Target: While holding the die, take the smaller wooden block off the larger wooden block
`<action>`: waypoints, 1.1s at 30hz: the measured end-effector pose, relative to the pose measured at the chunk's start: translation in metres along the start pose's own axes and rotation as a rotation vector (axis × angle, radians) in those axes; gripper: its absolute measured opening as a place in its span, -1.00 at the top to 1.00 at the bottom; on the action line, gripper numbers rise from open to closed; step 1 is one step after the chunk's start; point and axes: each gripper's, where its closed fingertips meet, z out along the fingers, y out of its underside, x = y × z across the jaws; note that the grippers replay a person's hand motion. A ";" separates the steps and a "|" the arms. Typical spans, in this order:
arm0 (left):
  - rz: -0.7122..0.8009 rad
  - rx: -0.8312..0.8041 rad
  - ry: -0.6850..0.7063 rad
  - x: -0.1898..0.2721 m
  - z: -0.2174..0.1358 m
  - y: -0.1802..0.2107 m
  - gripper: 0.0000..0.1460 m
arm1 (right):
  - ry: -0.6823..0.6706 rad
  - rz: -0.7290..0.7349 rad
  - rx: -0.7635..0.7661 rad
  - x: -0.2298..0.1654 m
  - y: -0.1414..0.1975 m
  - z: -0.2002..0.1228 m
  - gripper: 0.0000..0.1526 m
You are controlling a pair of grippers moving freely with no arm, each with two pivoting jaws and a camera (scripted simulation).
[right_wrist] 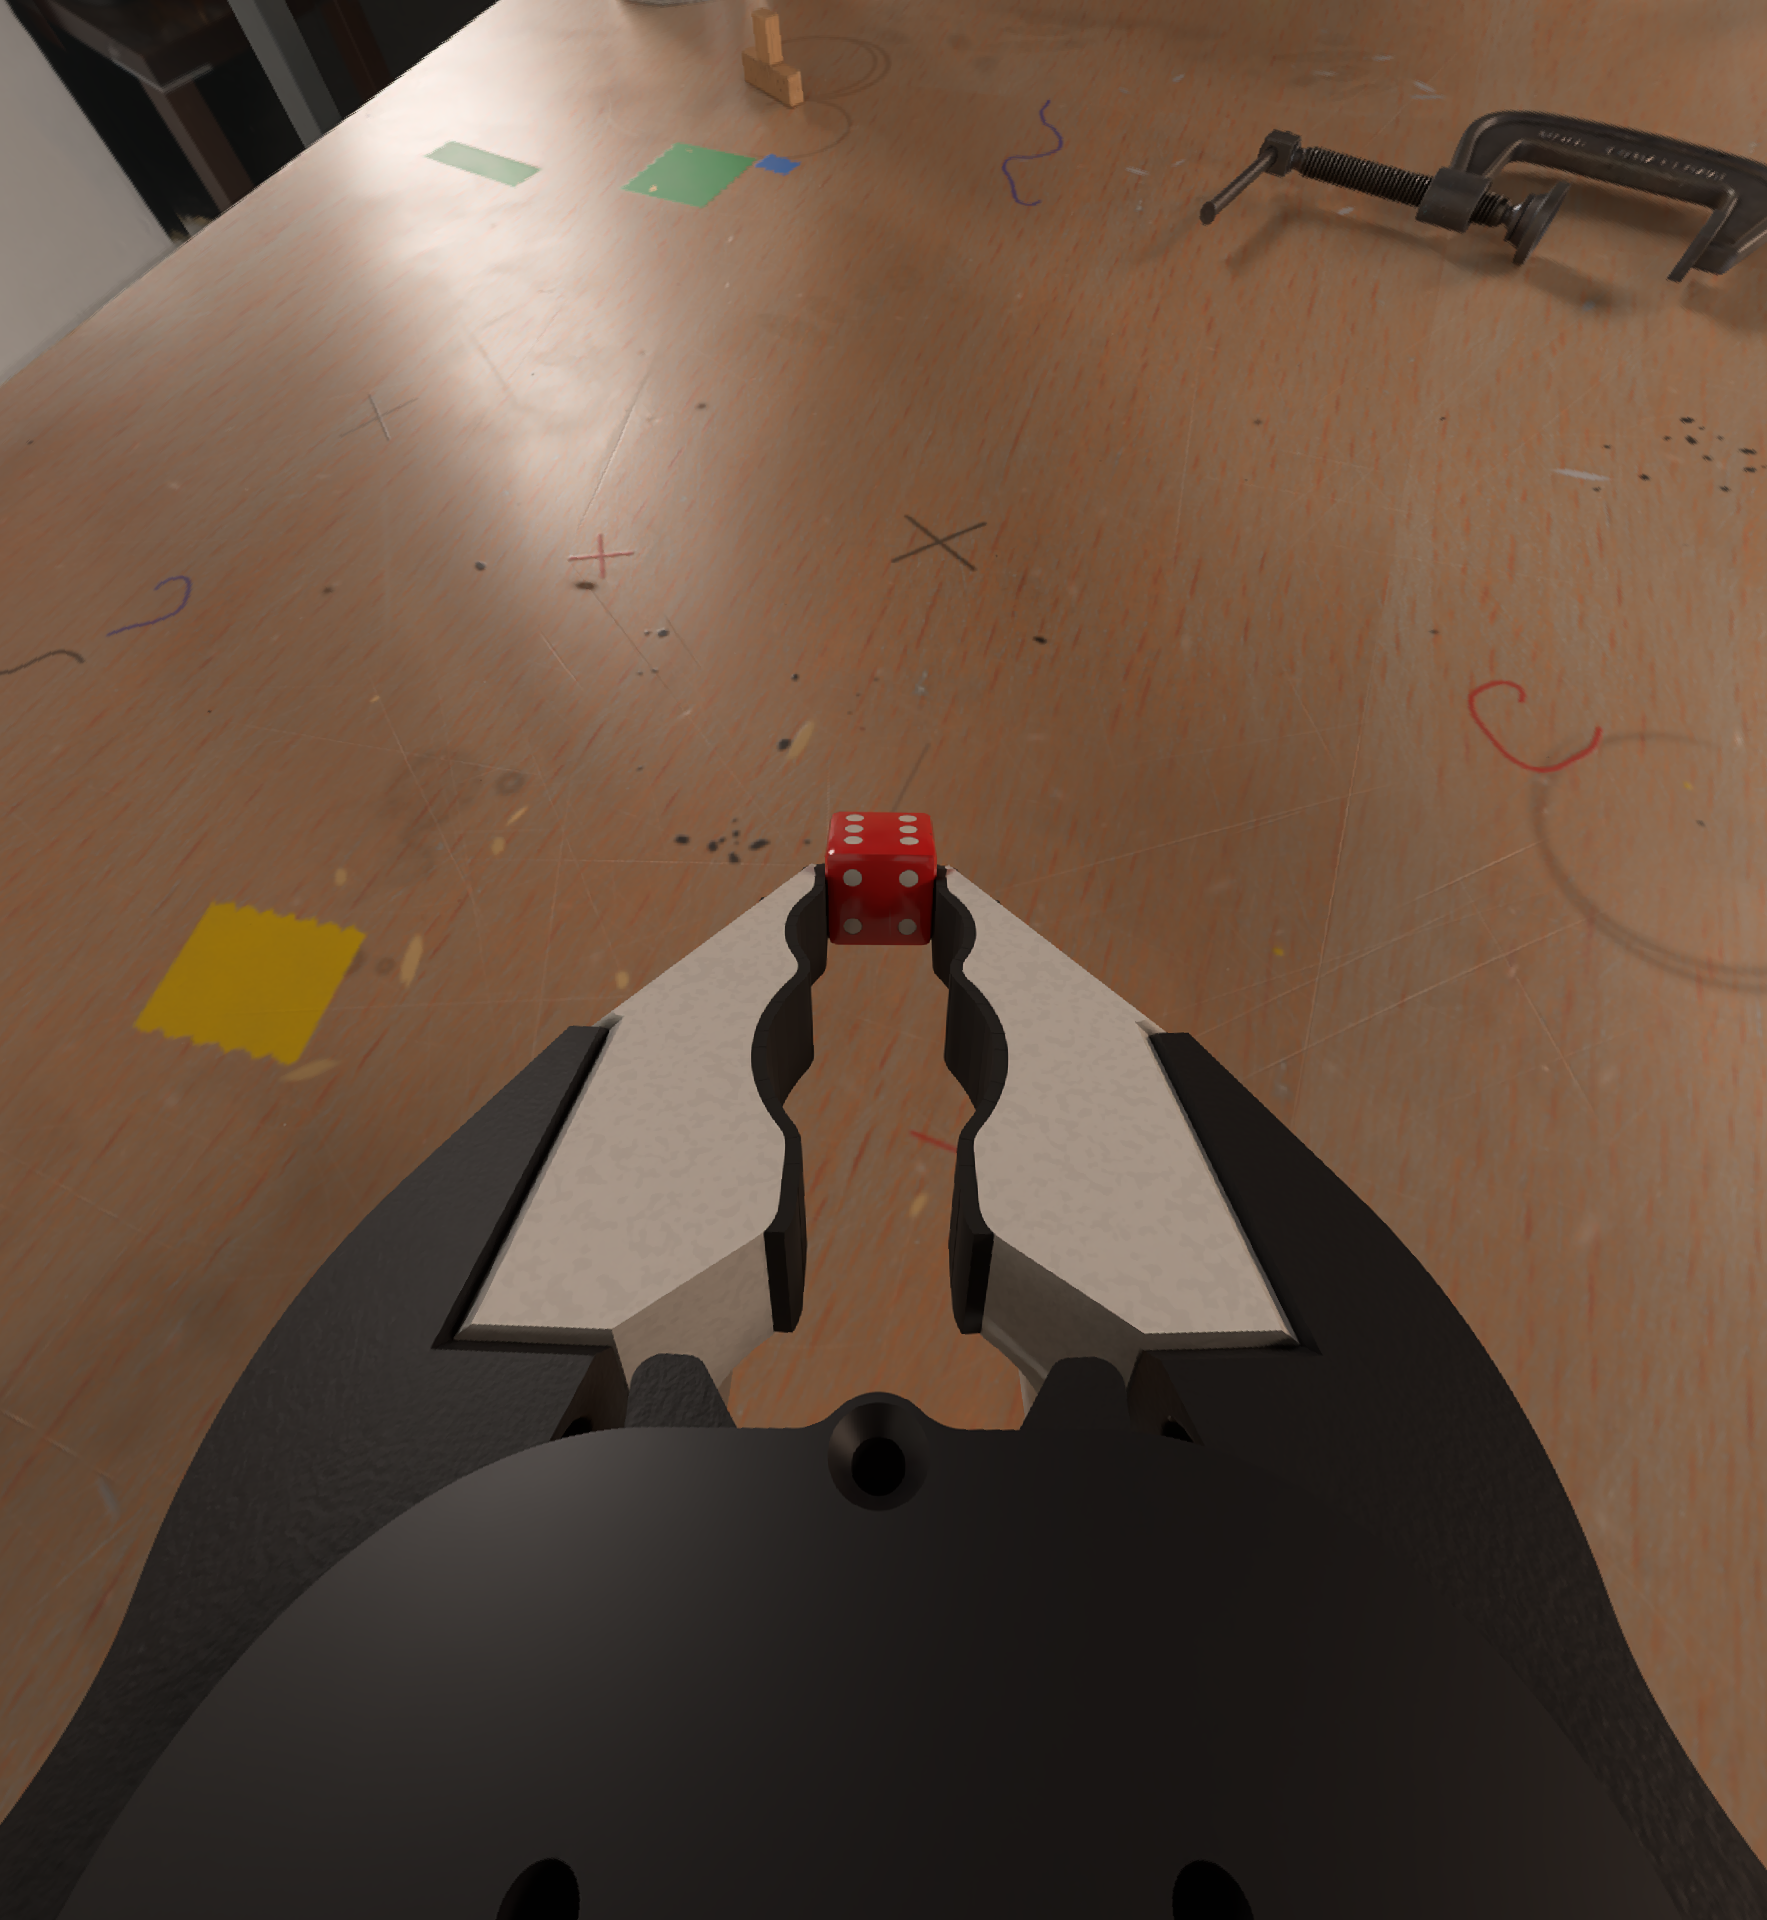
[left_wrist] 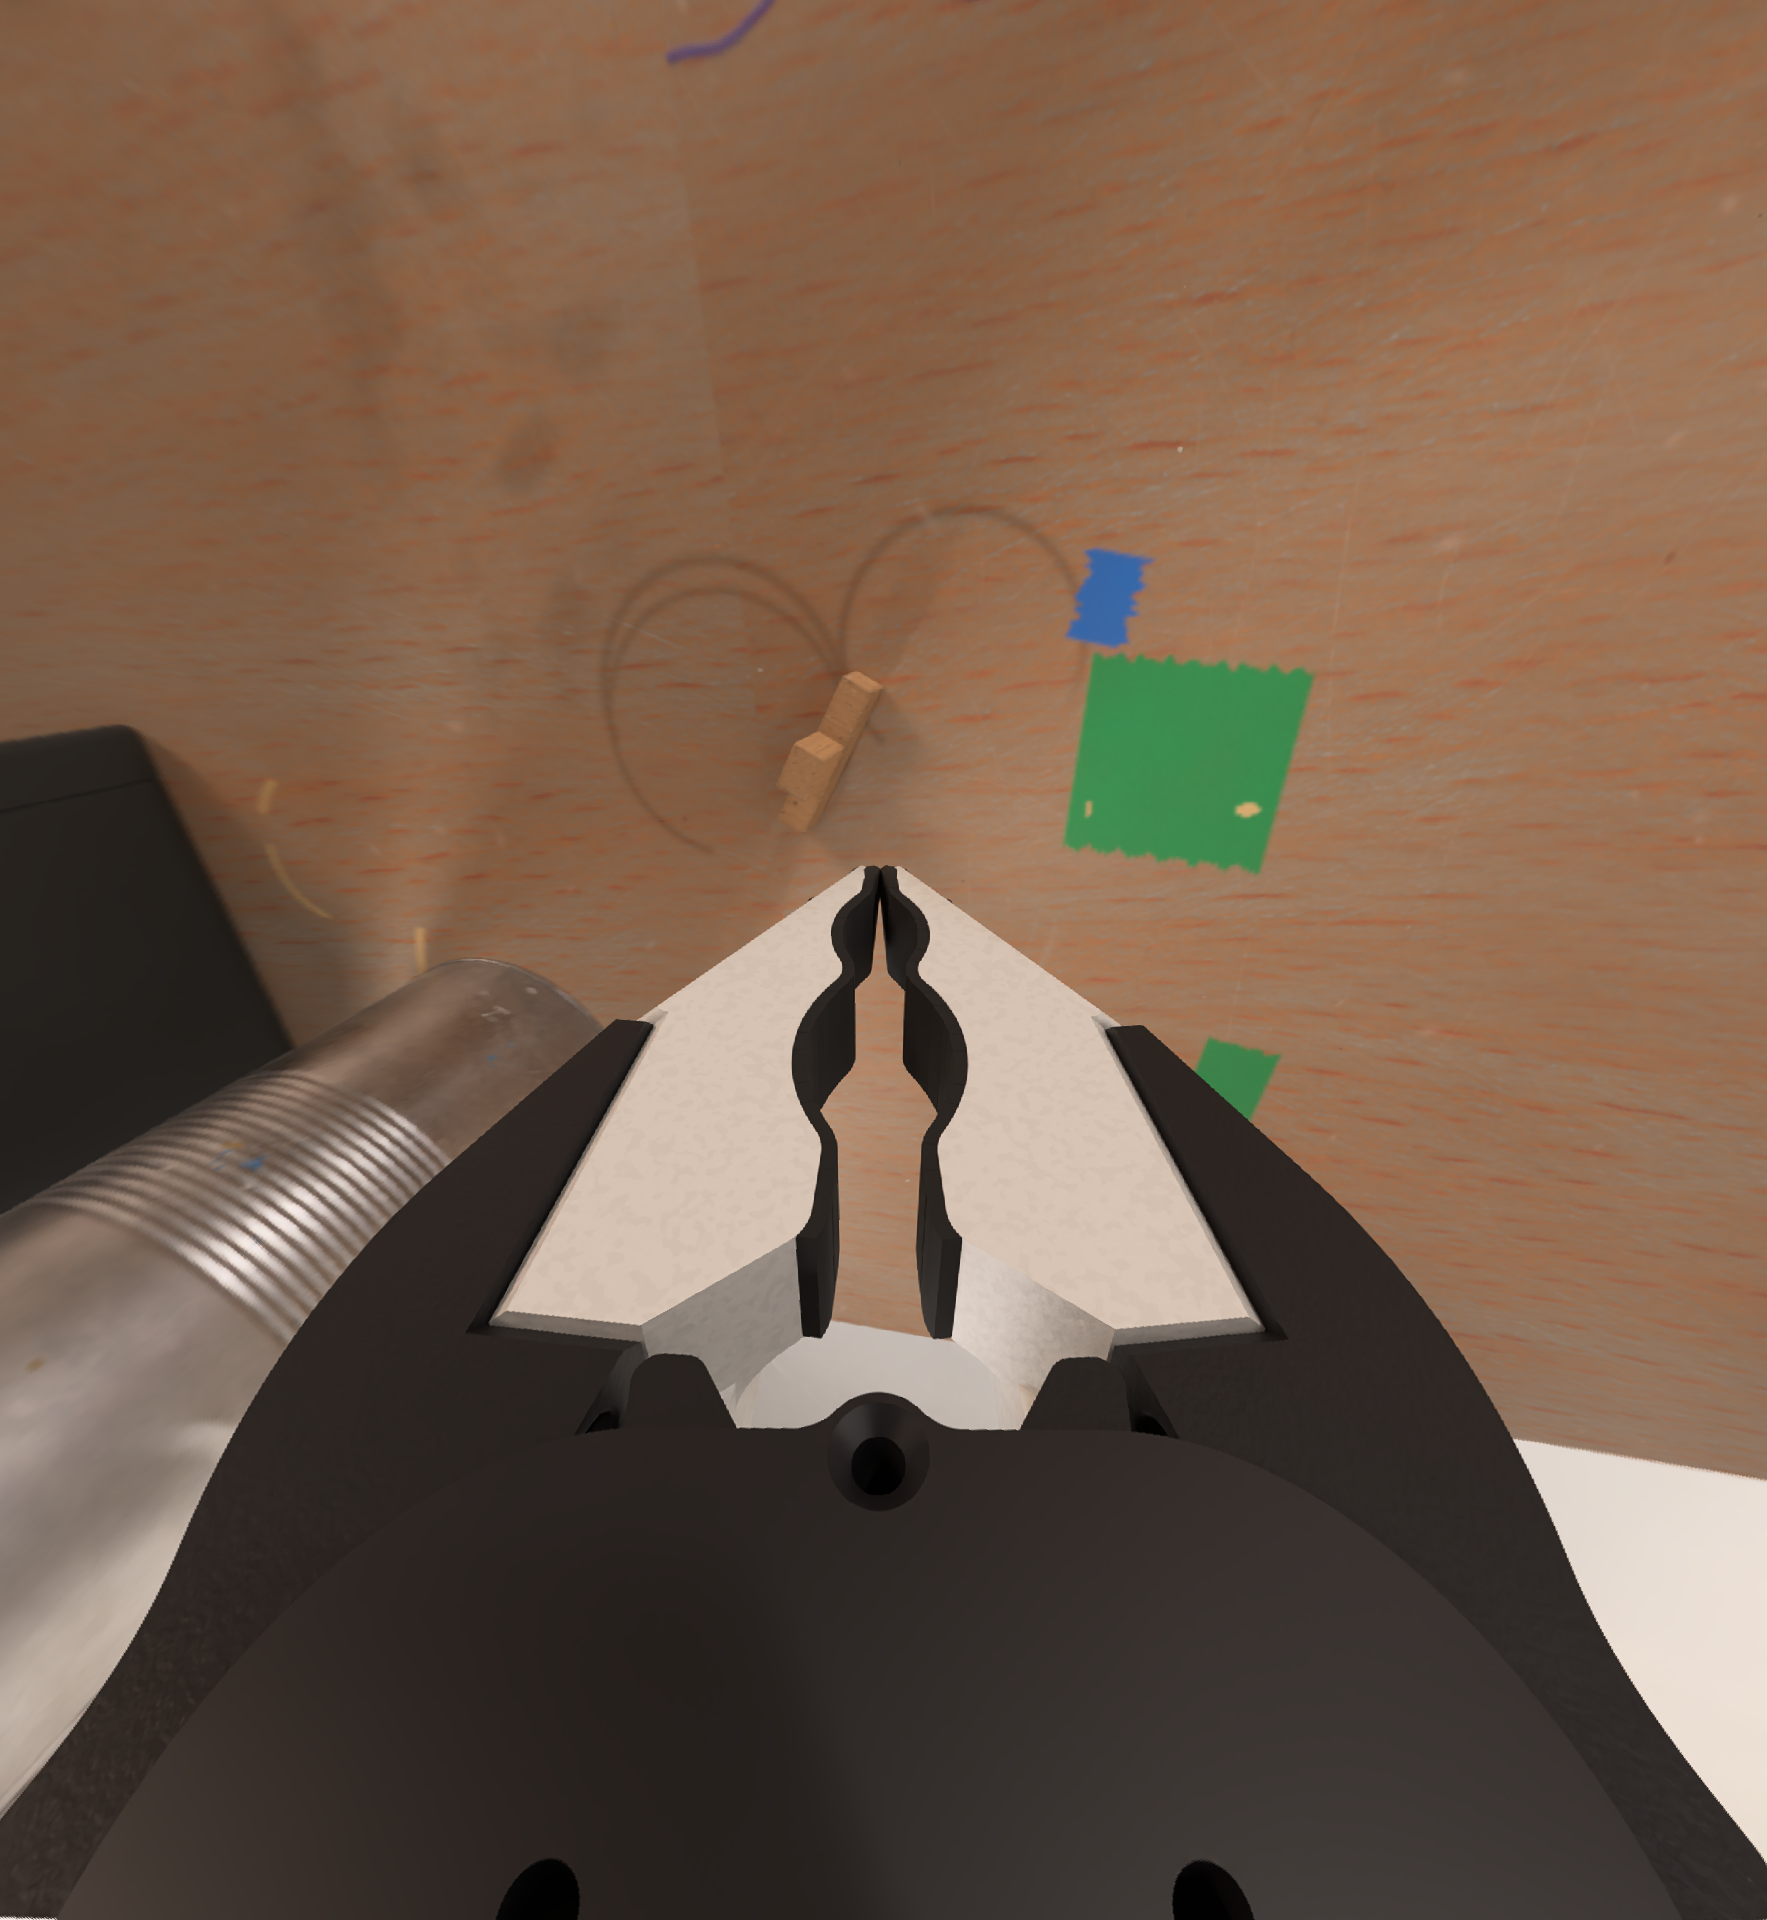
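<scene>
Two pale wooden blocks [left_wrist: 829, 750] are stacked on the wooden table, just beyond my left gripper's tips. In the right wrist view they stand far off at the top, the smaller block [right_wrist: 766, 31] upright on the larger block [right_wrist: 777, 81]. My left gripper [left_wrist: 879, 875] is shut and empty, hovering over the table short of the blocks. My right gripper [right_wrist: 879, 894] is shut on a red die [right_wrist: 879, 847] with white dots, held at its fingertips above the table.
A threaded metal cylinder [left_wrist: 235, 1195] and a black box [left_wrist: 58, 935] lie left of my left gripper. Green tape [left_wrist: 1185, 764] and blue tape [left_wrist: 1107, 597] mark the table right of the blocks. A C-clamp [right_wrist: 1544, 192] lies far right. Yellow tape [right_wrist: 250, 982] is on the left.
</scene>
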 end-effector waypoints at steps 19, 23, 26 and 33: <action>-0.398 -0.197 0.034 -0.006 0.039 -0.001 0.90 | -0.027 0.008 -0.010 -0.006 0.000 0.002 0.75; -0.395 -0.239 -0.004 -0.007 0.039 0.001 0.78 | -0.035 0.009 -0.019 -0.007 0.002 0.003 0.75; -0.399 -0.254 0.018 -0.002 0.035 0.001 0.72 | -0.038 0.007 -0.026 -0.009 0.001 0.003 0.75; -0.292 -0.310 0.005 -0.004 0.021 -0.005 0.80 | -0.044 0.008 -0.019 -0.010 -0.003 0.002 0.75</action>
